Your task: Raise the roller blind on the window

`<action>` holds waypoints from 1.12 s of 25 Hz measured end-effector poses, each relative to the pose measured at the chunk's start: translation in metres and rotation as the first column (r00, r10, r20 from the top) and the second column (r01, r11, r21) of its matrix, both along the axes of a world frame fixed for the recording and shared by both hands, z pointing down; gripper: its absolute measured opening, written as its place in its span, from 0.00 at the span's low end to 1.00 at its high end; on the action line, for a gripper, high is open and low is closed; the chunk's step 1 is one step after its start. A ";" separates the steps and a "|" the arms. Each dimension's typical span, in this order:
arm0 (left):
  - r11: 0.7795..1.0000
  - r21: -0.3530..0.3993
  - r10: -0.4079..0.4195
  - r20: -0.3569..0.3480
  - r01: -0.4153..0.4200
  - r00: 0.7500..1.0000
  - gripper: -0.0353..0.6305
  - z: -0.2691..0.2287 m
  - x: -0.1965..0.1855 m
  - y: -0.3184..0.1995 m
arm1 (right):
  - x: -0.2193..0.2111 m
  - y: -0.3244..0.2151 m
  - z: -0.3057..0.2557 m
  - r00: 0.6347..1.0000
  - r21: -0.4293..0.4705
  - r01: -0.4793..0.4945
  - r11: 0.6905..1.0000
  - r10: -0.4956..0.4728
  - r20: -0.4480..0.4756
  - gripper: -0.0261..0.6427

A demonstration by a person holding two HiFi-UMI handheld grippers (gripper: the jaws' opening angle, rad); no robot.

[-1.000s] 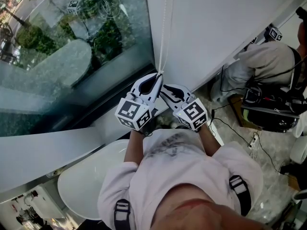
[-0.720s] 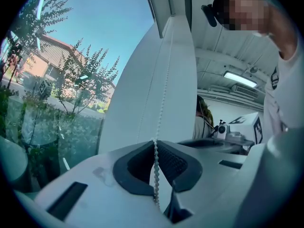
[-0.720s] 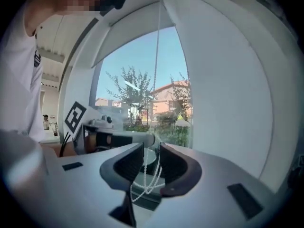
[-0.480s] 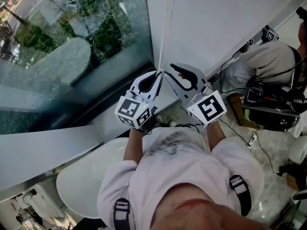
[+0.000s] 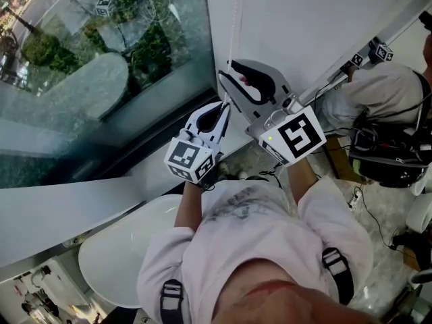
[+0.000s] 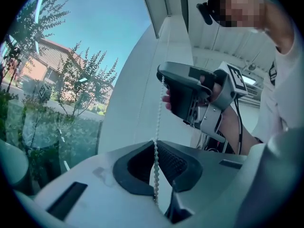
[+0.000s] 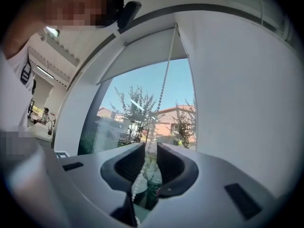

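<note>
In the middle of the head view, the left gripper [image 5: 223,106] is clamped tight on the chain [image 5: 234,19], which hangs beside the window [image 5: 101,52]. Just above it, toward upper centre, the right gripper [image 5: 227,73] has its jaws slightly apart, with the chain running between them unpinched. In the right gripper view, the blind [image 7: 142,51] covers only the window's top.

left gripper [image 5: 225,106] lower, fingers [image 6: 135,167] pinched together, right gripper [image 5: 226,73] higher, fingers [image 7: 121,167] apart, forearms [image 5: 190,208] reaching forward
</note>
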State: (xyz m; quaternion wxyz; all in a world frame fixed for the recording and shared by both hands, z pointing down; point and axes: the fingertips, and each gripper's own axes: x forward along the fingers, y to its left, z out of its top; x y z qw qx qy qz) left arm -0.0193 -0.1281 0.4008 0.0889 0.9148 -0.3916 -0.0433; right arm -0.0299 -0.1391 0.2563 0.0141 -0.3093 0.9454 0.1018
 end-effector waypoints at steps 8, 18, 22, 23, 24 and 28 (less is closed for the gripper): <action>1.000 -0.002 -0.006 -0.022 0.006 1.000 0.08 0.008 -0.003 -0.005 | -0.005 -0.007 0.010 0.994 -0.119 0.015 0.993 -0.002 0.111 0.13; 0.997 -0.072 0.006 -0.015 -0.007 1.000 0.08 0.040 0.000 -0.015 | -0.006 -0.011 0.041 0.998 -0.133 -0.024 0.991 0.031 0.055 0.13; 0.995 -0.102 0.008 -0.017 -0.009 1.000 0.08 0.059 0.000 -0.015 | -0.007 -0.010 0.059 0.999 -0.160 -0.032 0.987 0.038 0.034 0.13; 0.994 -0.105 0.008 -0.018 -0.010 1.000 0.08 0.062 0.001 -0.015 | -0.006 -0.009 0.063 0.999 -0.165 -0.035 0.986 0.040 0.032 0.13; 0.994 -0.107 0.008 -0.019 -0.010 1.000 0.08 0.065 0.002 -0.016 | -0.004 -0.009 0.065 0.999 -0.170 -0.037 0.985 0.043 0.029 0.13; 0.992 -0.123 0.007 -0.010 -0.008 1.000 0.08 0.077 0.004 -0.018 | -0.001 -0.010 0.077 0.999 -0.189 -0.047 0.981 0.051 0.018 0.13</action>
